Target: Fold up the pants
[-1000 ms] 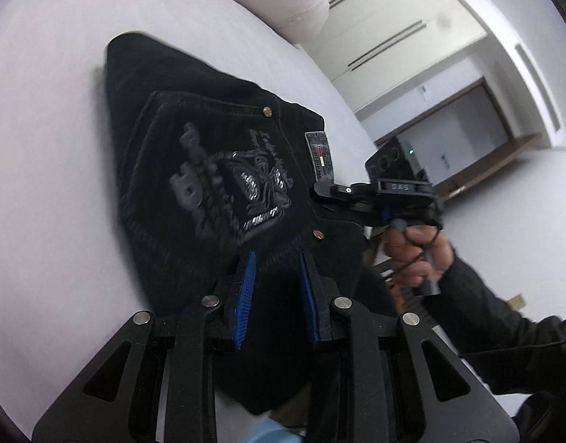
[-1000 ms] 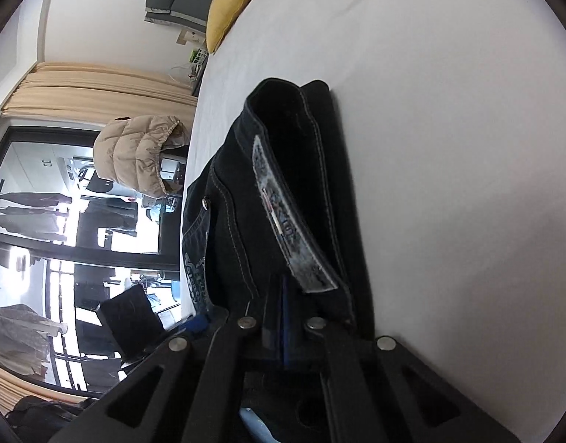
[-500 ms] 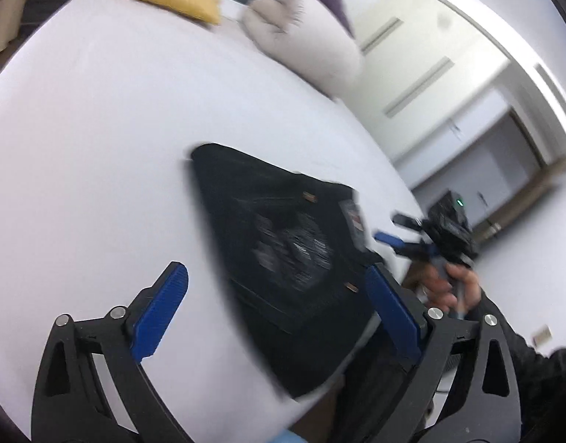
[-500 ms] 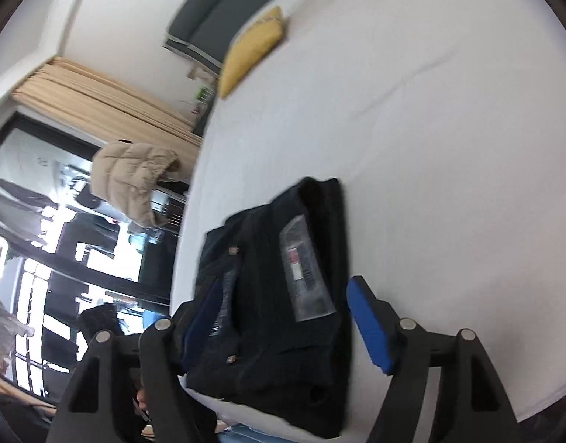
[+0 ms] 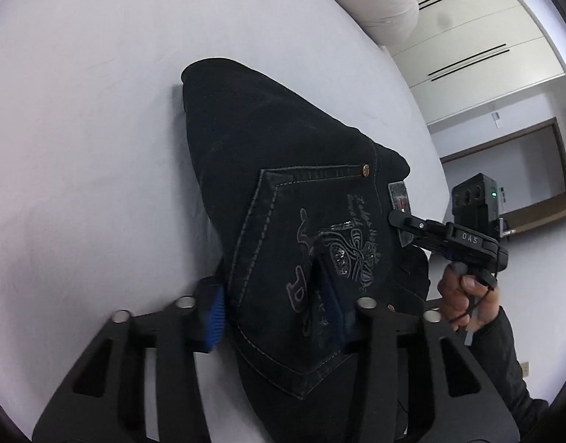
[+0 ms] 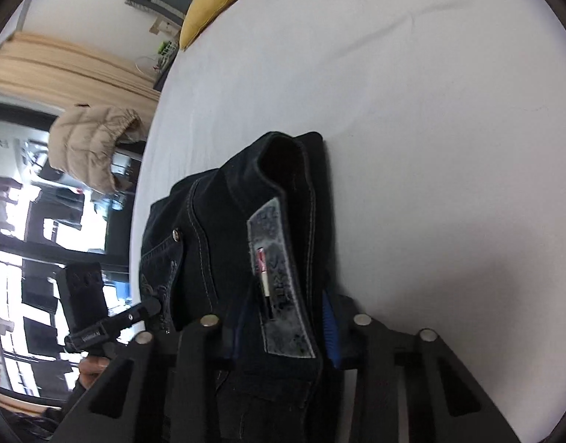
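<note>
Left tongs [image 5: 272, 302] and right tongs [image 6: 283, 326] are both closing with the near edge of the folded black pants [image 5: 301, 192] between their pads. Beyond them the pants lie on the bed [image 5: 80, 129]. Judged heavy, limp denim; grip thick seams.

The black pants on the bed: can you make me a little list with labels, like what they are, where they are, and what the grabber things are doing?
thing: black pants, folded into a thick bundle, back pocket with stitched design on top
where: on a white bed
left gripper: closing, fingers on either side of the pocket end
right gripper: closing, fingers on either side of the waistband by the label
nearby: yellow pillow, pale pillow
person: right hand in a dark sleeve
</note>
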{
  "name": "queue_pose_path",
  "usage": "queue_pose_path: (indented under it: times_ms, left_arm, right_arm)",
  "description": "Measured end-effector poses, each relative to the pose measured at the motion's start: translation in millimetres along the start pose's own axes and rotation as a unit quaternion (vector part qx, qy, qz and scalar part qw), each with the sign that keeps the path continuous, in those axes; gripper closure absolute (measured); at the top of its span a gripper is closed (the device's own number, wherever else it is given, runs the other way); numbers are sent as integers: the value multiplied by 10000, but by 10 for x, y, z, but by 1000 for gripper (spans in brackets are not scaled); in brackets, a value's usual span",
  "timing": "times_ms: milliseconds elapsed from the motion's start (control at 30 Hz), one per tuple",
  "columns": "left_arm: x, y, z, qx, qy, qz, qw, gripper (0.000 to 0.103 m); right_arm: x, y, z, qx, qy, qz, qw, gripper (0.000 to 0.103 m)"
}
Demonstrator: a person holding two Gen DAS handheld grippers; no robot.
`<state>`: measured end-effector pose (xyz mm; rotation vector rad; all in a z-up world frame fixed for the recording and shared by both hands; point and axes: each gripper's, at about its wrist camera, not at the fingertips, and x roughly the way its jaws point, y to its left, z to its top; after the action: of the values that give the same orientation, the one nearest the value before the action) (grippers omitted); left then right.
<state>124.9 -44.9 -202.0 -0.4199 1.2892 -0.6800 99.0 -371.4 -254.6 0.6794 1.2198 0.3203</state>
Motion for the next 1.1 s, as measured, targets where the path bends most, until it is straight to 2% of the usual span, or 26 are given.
queue_pose_path:
  times_ms: [67,167,300,433,533,633,767,867,933,1000,1033,1067,1100]
  left_arm:
    - [80,-71,20,91,1,38,10000,76]
    - [88,-188,73,218,-25,64,9997,83]
    - [-126,-302,228,462,-192,76,9987,85]
    - [-445,-298,647,702,-542,270,9957,85]
    - [-644,-234,1003,887,-774,574,9914,85]
    - [-732,-34,1325,836,-877,832,9891,85]
    - [-696,359,1621,638,-814,1030,9893,84]
    - [-528,619,1710,484,-679,1109,9903,84]
    - [-340,709,1684,396,-569,1127,9912,80]
    - [-249,802,1625,273,-579,1115,9917,74]
    - [-227,842,1587,215,-614,1117,9916,65]
    - [-218,875,1551,187,-663,1128,9912,59]
    - [-226,903,1518,164,-716,1041,9918,59]
  right_arm:
    - [-12,94,-22,-109,-57,-155,9998,78]
    - [-72,221,-12,-214,-173,-263,9993,84]
    - [-256,518,82,-385,-465,-96,9981,86]
    - [-284,835,385,-577,-650,87,9962,86]
    - [-112,1043,710,-641,-704,206,9952,86]
    - [208,1289,1040,-728,-618,236,9951,86]
    - [674,1461,1354,-657,-483,262,9963,86]
    - [1032,1428,1495,-498,-313,214,9980,86]
    - [1190,1330,1516,-260,-270,160,9992,86]
    - [1321,1136,1528,38,-219,203,9995,74]
    - [1354,1047,1510,159,-209,245,9994,73]
    - [1377,966,1495,256,-225,360,9988,71]
    - [1391,907,1479,337,-286,566,9974,69]
